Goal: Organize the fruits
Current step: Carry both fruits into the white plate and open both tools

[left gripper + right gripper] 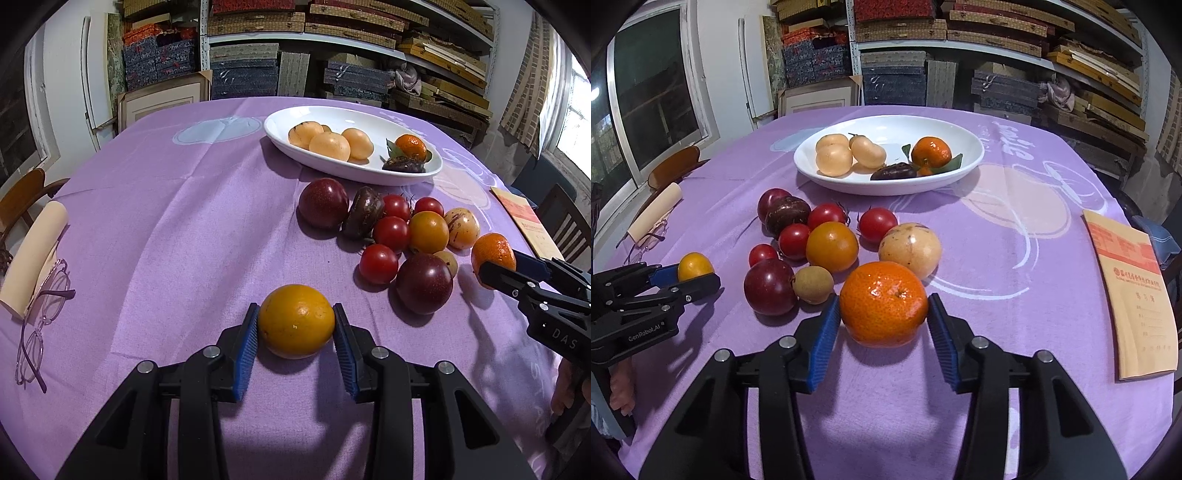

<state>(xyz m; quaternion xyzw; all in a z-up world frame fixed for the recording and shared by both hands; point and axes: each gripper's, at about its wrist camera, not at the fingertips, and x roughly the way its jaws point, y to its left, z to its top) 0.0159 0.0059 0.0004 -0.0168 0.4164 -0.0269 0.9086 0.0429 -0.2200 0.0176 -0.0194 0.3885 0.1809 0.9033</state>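
left gripper point(296, 323) clamps yellow fruit point(296, 321), bare tabletop point(166, 221) toward its left edge; right gripper point(883, 312) grips mandarin point(883, 308); white dish point(960, 170) holds fruit.

my left hand-held gripper point(296, 325): chunky black plastic arms, ribbed blue pads, shiny round silver screws | right hand-held gripper point(884, 314): same build, white "DAS" lettering on its side | left one's side reads "GenRobot.AI" in white
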